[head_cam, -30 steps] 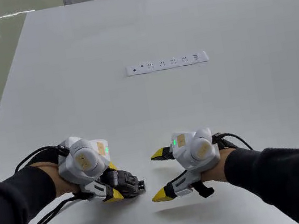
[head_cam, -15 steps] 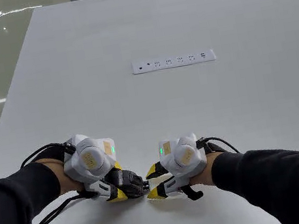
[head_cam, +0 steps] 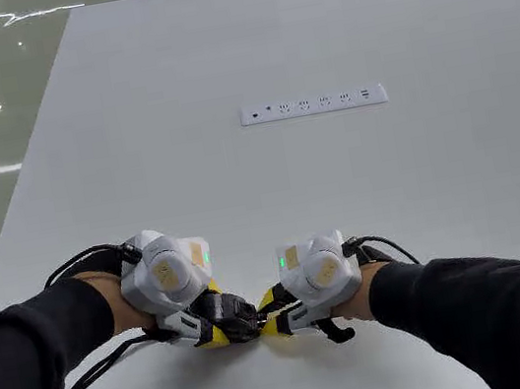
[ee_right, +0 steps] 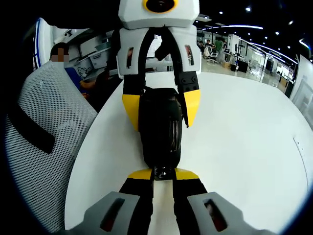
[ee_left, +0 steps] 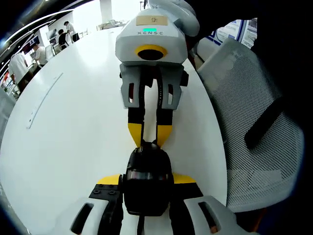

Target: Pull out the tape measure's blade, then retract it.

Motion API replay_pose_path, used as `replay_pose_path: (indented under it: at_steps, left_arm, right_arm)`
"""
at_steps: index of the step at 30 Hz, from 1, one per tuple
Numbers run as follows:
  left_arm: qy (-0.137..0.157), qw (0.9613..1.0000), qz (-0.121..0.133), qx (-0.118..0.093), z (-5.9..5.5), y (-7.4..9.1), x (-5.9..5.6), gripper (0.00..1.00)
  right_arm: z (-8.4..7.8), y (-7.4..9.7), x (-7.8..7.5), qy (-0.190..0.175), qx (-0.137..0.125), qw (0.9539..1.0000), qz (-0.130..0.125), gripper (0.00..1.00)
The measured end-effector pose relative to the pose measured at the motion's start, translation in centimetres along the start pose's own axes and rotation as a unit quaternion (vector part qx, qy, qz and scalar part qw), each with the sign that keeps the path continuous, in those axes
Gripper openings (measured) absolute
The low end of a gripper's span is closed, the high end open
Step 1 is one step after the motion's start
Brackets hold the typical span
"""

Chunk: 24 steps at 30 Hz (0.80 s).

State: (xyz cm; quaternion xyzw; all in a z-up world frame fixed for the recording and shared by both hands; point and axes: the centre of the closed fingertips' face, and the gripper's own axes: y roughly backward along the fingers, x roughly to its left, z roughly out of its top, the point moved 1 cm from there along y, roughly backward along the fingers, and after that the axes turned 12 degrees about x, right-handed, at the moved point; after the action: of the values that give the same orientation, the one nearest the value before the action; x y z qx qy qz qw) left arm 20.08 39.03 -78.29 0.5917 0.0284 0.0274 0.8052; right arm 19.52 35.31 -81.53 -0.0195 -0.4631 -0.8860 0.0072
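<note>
**Head view, lower centre of the frame.** Left gripper (head_cam: 219, 319): jaws clamped on either side of the black case of the tape measure (ee_left: 148, 183), near the front edge of the white table (head_cam: 241, 198). Right gripper (head_cam: 268, 315): yellow-tipped jaws drawn nearly together, pinching the small dark tab (ee_right: 163, 171) at the case's mouth, with the blade not drawn out. The two grippers meet tip to tip. Above and right of centre lies a white power strip (head_cam: 314, 105), well apart from both.
</note>
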Motion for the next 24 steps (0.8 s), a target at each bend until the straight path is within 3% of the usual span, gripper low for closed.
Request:
replay_pose_path:
  at_steps: [24]
  left_arm:
    - [0.002, 1.0, -0.001, 0.003, 0.0, 0.0, 0.0, 0.32]
  right_arm:
    - [-1.4, 1.0, -0.2, -0.011, 0.01, 0.9999, -0.003, 0.09]
